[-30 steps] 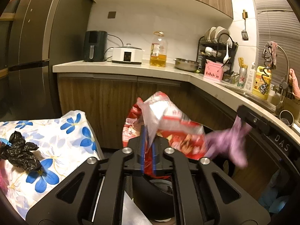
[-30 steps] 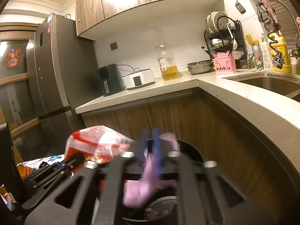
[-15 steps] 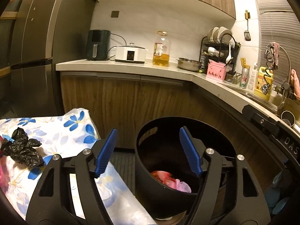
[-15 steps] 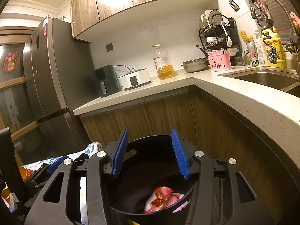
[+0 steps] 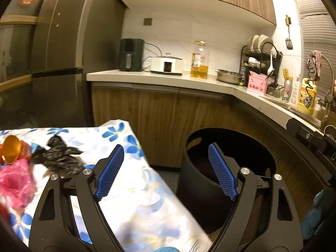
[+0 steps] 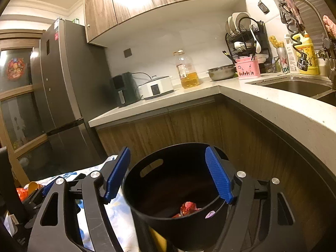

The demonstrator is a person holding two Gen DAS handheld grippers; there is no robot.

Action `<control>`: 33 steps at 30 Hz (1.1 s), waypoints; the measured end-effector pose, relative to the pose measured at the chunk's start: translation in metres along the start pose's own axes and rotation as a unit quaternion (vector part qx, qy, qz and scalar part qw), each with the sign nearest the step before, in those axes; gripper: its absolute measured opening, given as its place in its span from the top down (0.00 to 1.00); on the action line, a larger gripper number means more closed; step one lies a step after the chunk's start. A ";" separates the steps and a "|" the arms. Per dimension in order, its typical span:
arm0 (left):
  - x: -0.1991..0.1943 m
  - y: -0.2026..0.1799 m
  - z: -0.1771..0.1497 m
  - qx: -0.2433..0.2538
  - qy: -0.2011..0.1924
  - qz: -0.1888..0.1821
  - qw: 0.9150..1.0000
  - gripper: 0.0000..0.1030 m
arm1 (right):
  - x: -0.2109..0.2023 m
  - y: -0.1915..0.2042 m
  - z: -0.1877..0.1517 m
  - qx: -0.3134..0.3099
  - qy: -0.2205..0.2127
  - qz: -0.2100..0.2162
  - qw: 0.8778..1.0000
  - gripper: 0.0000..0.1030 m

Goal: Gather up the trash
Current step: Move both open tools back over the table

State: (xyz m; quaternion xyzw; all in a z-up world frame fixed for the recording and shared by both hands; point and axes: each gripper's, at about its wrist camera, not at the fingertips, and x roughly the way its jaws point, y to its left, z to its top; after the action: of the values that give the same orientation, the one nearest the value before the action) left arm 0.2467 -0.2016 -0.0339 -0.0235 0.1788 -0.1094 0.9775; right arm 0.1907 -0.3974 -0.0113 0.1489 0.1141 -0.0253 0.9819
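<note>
Red wrapper trash (image 6: 187, 206) is lying at the bottom of the black bin (image 6: 147, 191), so part of the collecting looks done. A pale scrap is showing near it, low against the bin's inner wall, too small to identify.

More trash is waiting on the table with the floral cloth (image 5: 134, 201): a crumpled black bag (image 5: 59, 159), a pink bag (image 5: 14, 185) just beside it toward the near-left edge, and a gold-mouthed cup (image 5: 10, 152) lying on its side with a red wrapper at its base, just beside the black bag. By my reading, those three are what is left, with the black bag the closest to hand.

The left gripper (image 5: 167, 173) is hanging with its blue pads spread wide and nothing between them. It is sitting over the gap where the table edge meets the bin: its left pad is showing against the cloth, its right pad against the bin's mouth. The black bag is lying to the left of it and a little ahead, near but not touching.

The right gripper (image 6: 168, 174) is likewise gaping and empty, poised above the bin so that the rim is appearing between its fingers; the red wrapper is lying below it, well inside the bin.

Beyond these, wooden cabinets are running under a pale counter carrying an air fryer, a cooker and an oil bottle.
</note>
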 end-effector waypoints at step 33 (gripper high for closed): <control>-0.168 0.154 -0.062 -0.058 -0.047 0.243 0.967 0.20 | -0.057 0.117 -0.066 -0.059 0.054 0.080 0.994 0.26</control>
State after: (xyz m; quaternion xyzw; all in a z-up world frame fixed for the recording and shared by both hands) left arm 0.1033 -0.0148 -0.0475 -0.0414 0.1392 0.1436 0.9789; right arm 0.1310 -0.2652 -0.0256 0.1007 0.1565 0.0682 0.9802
